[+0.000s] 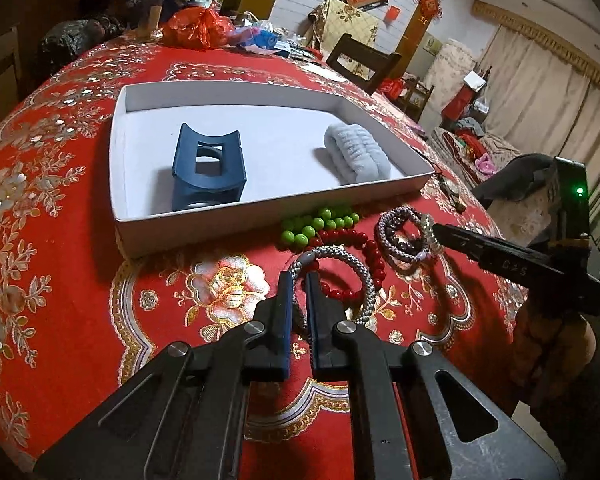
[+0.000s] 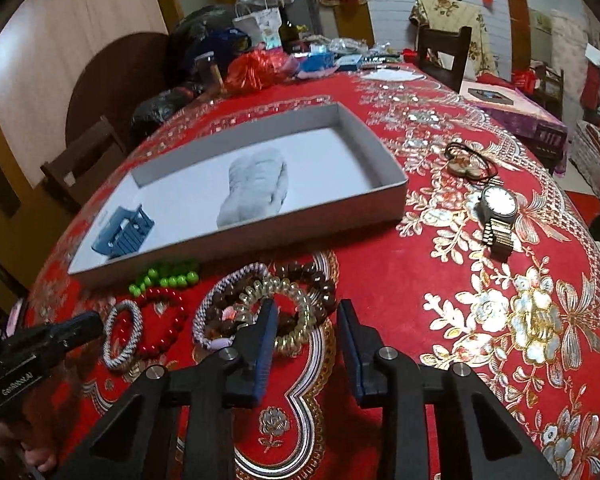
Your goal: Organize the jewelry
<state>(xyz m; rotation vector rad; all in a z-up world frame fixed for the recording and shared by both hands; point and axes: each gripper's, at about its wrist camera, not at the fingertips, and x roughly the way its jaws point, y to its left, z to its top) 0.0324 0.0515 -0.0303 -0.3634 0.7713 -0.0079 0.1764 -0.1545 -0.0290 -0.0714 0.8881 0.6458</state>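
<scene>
Your left gripper (image 1: 299, 280) is clamped on the near rim of the grey-and-white braided bracelet (image 1: 350, 264), which lies on the red floral tablecloth (image 1: 60, 240) at six o'clock of the white tray (image 1: 118, 184). Your right gripper (image 2: 306, 312) stands with its fingers apart, one fingertip over the clear coil hair tie (image 2: 296, 320), nothing pinched. Green beads (image 2: 168, 278) and red beads (image 2: 168, 328) lie just beside the tray's near wall. A wristwatch (image 2: 498, 208) sits at three o'clock of the tray. Inside it rest a blue hair claw (image 1: 208, 168) and a pale scrunchie (image 1: 358, 152).
</scene>
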